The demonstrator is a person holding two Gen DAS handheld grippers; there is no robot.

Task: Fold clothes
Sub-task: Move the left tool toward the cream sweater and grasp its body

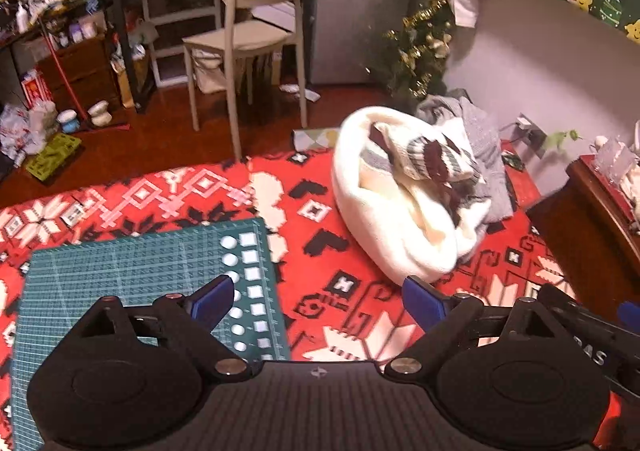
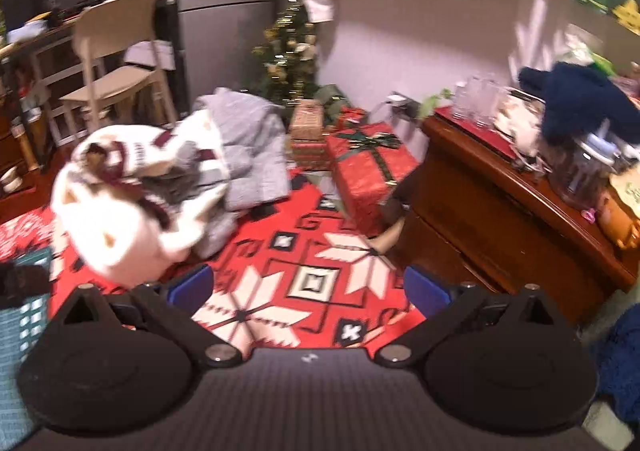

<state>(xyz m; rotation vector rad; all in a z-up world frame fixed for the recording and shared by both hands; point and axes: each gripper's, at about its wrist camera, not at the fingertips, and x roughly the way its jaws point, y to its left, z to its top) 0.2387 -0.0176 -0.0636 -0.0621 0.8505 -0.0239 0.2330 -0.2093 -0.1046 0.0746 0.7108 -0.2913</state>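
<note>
Clothes for folding sit ahead of both grippers, untouched, in a heap on the red patterned rug (image 1: 320, 291). Nearest the cameras, the left gripper (image 1: 318, 301) hovers level above the rug, blue-padded fingers (image 1: 216, 301) spread wide with nothing between them, its left finger over the edge of a green cutting mat (image 1: 120, 271). The right gripper (image 2: 308, 287) hangs likewise over a snowflake motif, fingers wide apart and empty; this view is blurred. Just beyond the fingertips lies the pile of clothes (image 1: 400, 203): a cream garment bundled around a maroon-and-white knit piece (image 1: 432, 159), with a grey garment (image 2: 256, 147) touching it behind. Farther back, wrapped red gift boxes (image 2: 368, 167) stand beside a wooden cabinet (image 2: 500, 211), and a small decorated tree (image 1: 420, 51) and a pale chair (image 1: 252, 31) stand near the wall.
</note>
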